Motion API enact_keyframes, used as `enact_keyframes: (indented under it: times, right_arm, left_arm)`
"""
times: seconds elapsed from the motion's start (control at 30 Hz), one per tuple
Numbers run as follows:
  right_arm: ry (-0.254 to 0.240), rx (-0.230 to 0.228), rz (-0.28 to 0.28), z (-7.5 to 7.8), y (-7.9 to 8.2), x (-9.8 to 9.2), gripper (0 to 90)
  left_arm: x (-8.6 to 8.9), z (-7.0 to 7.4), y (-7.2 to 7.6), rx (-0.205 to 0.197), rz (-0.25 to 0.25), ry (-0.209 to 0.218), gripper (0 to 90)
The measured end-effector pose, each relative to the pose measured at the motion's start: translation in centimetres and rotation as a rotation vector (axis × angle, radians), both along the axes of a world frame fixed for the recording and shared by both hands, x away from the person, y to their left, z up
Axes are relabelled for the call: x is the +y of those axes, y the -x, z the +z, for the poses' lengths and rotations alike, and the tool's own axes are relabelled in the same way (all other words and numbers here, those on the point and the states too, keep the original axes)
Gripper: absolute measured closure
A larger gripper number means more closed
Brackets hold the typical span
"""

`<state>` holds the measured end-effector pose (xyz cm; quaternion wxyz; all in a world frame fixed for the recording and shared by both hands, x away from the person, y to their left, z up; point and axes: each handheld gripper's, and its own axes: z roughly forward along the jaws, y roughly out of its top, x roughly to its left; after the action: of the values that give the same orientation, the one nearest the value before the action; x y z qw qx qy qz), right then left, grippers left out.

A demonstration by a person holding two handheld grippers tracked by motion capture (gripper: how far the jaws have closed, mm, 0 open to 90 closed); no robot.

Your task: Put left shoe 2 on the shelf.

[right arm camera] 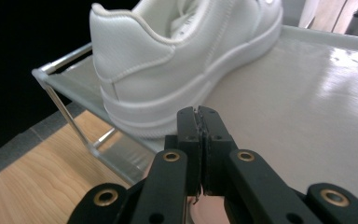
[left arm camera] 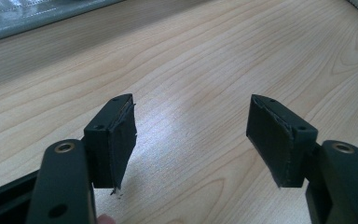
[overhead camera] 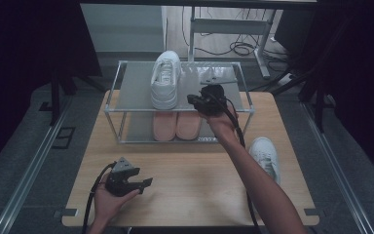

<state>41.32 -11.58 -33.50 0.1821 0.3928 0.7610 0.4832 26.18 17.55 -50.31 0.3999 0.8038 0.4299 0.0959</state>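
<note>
Right gripper [right arm camera: 201, 112] jaws closed, empty, just beside white sneaker [right arm camera: 177, 60] heel on shelf [right arm camera: 307, 102].

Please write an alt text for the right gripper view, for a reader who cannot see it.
The right gripper holds its two black jaws shut with nothing between them, just in front of the heel of a white sneaker that stands on the top shelf of a shoe rack.

Dim high view with black edges; glare on the shelf [right arm camera: 335, 60], soft focus on near fingers [right arm camera: 199, 140].

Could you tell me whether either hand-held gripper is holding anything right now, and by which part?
Nothing is held. The right hand-held gripper is shut empty beside the white shoe; the left hand-held gripper is open.
</note>
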Motion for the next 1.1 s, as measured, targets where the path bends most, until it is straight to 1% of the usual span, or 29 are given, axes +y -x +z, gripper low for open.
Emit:
enact_keyframes:
  times: [0.13,0.33,0.5,0.63,0.9,0.97,1.03,1.1]
  right_arm:
    - [0.007,0.004,-0.004,-0.6,0.7,-1.7,88.5]
    - [0.002,0.015,-0.014,-1.7,1.8,-3.8,88.5]
    - [0.013,0.027,0.001,-2.5,2.8,-4.8,88.5]
    - [0.018,0.028,0.008,-3.2,3.7,-5.4,88.4]
    - [0.004,0.037,0.019,-4.2,5.5,-6.8,88.4]
    - [0.004,0.025,0.013,-4.4,6.0,-7.4,88.4]
    - [0.020,0.000,0.002,-4.5,6.7,-7.9,88.5]
    - [0.021,-0.002,0.003,-4.7,7.4,-8.6,88.5]
  left_arm:
    - [0.0,0.0,0.0,0.001,0.001,-0.003,33.3]
    - [0.0,0.0,0.0,0.002,-0.002,-0.008,33.3]
    - [0.0,0.0,-0.1,0.003,-0.002,-0.006,33.3]
    - [0.0,-0.1,-0.1,0.006,0.000,-0.004,33.3]
    - [0.0,0.0,-0.1,0.005,0.003,-0.003,33.3]
    - [0.0,0.0,-0.1,0.005,0.003,-0.004,33.3]
    - [0.0,0.0,0.0,0.004,0.002,-0.005,33.3]
    - [0.1,0.0,0.0,0.003,0.000,-0.006,33.4]
